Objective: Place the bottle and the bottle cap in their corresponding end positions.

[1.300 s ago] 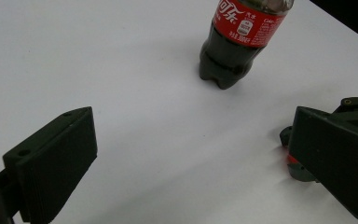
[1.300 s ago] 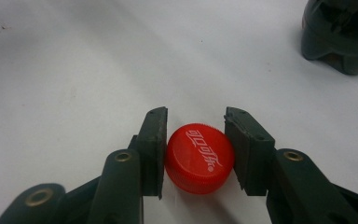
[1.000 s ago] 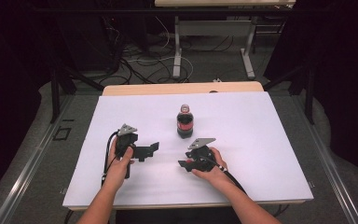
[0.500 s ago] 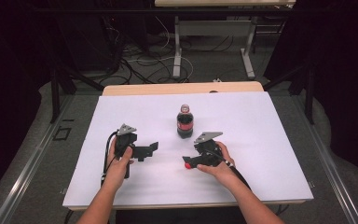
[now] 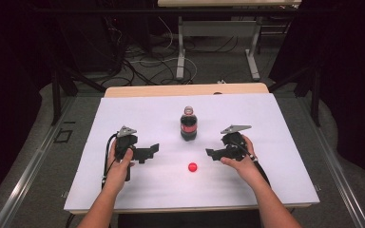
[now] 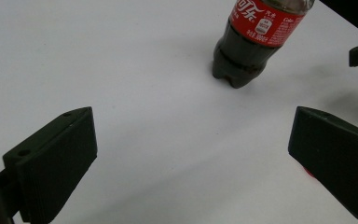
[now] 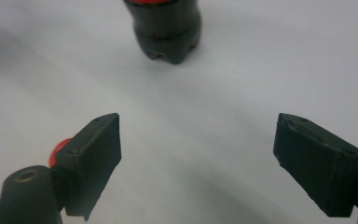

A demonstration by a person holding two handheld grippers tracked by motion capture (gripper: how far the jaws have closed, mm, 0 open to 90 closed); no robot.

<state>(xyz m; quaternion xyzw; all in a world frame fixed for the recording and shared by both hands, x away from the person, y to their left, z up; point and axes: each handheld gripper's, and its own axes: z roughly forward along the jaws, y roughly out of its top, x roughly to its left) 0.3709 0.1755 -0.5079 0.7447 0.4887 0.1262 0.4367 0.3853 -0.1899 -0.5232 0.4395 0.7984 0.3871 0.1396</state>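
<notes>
Insp. A: Tongs first. Left tongs (image 5: 148, 153) — jaws wide apart, nothing between them, held low over the white surface (image 5: 123, 114) at the left.

Insp. B: Confirmed in the left gripper view (image 6: 191, 158): bare surface between the jaws. Right tongs?

Insp. A: Right tongs (image 5: 212, 154) — jaws spread, have just been opening, nothing between them. Right gripper view (image 7: 196, 154) agrees; pads clear of everything.

Insp. B: Red cap?

Insp. A: Red cap (image 5: 192, 167) lies loose on the surface, btwn the two tongs, nearer the person's edge, just beside the right tongs' tips but apart from them. In the right gripper view the cap (image 7: 59, 148) peeks out behind one jaw, outside the gap. A red sliver shows under one jaw in the left gripper view; too little to confirm.

Insp. B: Bottle?

Insp. A: Cola bottle (image 5: 188, 124) upright, mid-surface, beyond the cap, well apart from both tongs. Red label, dark contents; neck uncapped as far as the high view shows. Bottle base (image 7: 168, 32) sits ahead of the right tongs; bottle (image 6: 251, 42) also ahead of the left tongs.
</notes>
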